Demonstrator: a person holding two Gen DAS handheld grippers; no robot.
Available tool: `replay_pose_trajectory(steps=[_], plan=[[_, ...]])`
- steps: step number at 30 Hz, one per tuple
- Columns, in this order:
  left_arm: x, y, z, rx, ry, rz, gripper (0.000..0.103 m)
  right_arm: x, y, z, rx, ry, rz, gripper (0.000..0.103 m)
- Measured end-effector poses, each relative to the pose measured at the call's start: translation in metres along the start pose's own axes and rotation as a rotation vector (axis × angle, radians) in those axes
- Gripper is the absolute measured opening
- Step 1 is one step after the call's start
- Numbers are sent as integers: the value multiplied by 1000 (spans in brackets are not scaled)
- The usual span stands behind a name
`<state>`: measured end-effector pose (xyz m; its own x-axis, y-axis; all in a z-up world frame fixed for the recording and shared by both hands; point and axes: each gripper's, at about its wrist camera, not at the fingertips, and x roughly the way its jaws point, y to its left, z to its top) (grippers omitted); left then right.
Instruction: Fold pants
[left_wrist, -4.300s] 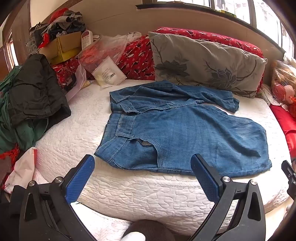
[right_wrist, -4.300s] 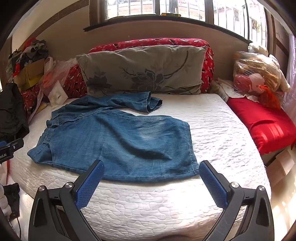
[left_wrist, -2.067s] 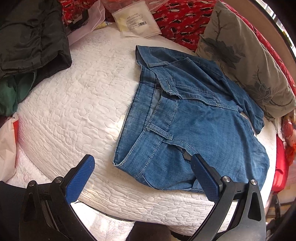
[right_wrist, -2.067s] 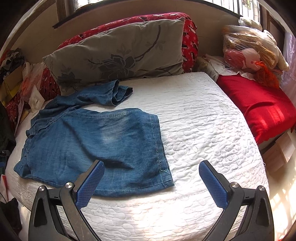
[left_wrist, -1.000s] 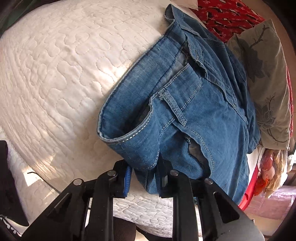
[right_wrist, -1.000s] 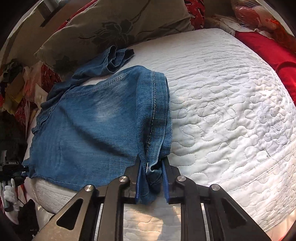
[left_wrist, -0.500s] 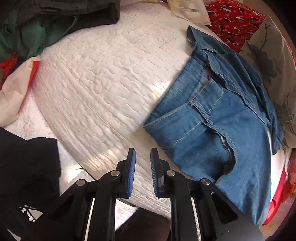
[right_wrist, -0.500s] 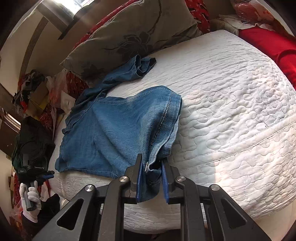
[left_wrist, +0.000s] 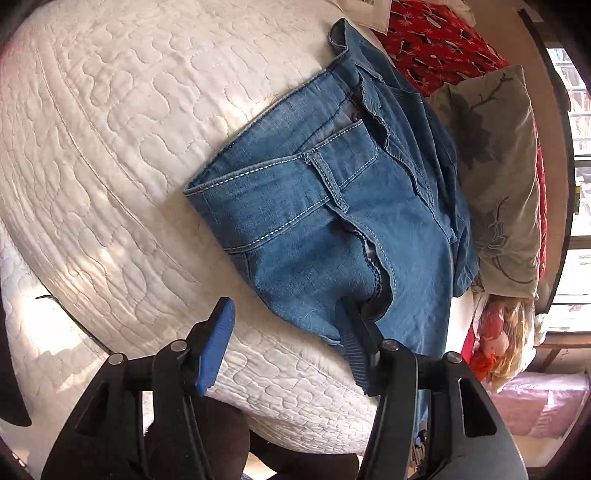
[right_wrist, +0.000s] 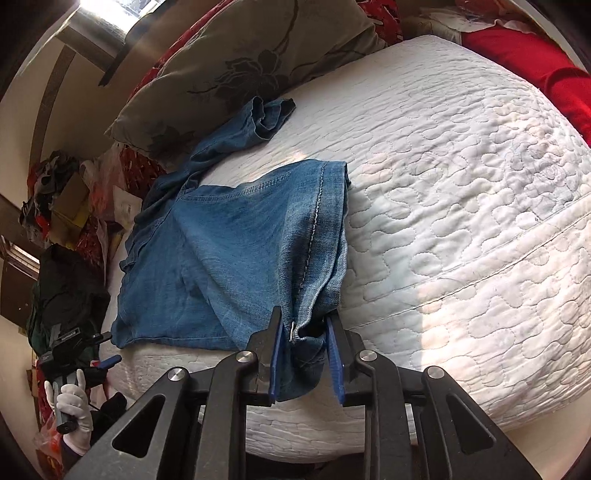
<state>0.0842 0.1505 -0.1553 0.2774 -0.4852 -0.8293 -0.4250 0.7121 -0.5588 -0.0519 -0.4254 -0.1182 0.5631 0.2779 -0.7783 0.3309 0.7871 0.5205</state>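
Observation:
Blue denim pants (left_wrist: 332, 206) lie on a white quilted mattress (left_wrist: 110, 166), waistband toward the left. My left gripper (left_wrist: 284, 343) is open at the near edge of the waist end; its right finger touches the denim by the pocket, and nothing is between the pads. My right gripper (right_wrist: 304, 354) is shut on the hem of the near pant leg (right_wrist: 317, 258) and lifts it off the mattress (right_wrist: 461, 184). The other leg (right_wrist: 258, 118) lies bunched toward the pillow. The left gripper also shows at the lower left of the right wrist view (right_wrist: 99, 362), held by a white-gloved hand.
A grey flowered pillow (right_wrist: 251, 62) and red patterned cushions (left_wrist: 436, 40) line the far side of the bed. A red cushion (right_wrist: 535, 62) lies to the right. Dark clothes (right_wrist: 62, 291) and boxes are piled at the left. Bagged toys (left_wrist: 502, 332) sit beyond the bed's right end.
My left gripper, shut and empty half a second ago, has opened and moved back to the waist end. My right gripper has stayed shut on the leg hem and turned slightly.

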Motion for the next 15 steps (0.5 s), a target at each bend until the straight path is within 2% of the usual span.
replay_pose_trajectory(steps=[4,6,7,8,9,11,15], plan=[[20,-7,10,-77,41,-43,55,5,-2,4,4,5,-25,24],[24,-10,15,-101,33,-8,50,9,-3,8,9,3,-33,24],[22,-11,17,-108,22,13,30,11,-4,10,10,0,-40,24],[19,-13,19,-102,12,29,15,12,-5,12,15,-5,-40,23],[14,-15,20,-94,-2,54,10,12,-7,14,27,-11,-26,20],[-3,-17,18,-75,-62,76,6,6,-10,15,48,-29,18,19],[-39,-29,11,-13,-196,138,6,-4,-3,11,20,-28,76,19]])
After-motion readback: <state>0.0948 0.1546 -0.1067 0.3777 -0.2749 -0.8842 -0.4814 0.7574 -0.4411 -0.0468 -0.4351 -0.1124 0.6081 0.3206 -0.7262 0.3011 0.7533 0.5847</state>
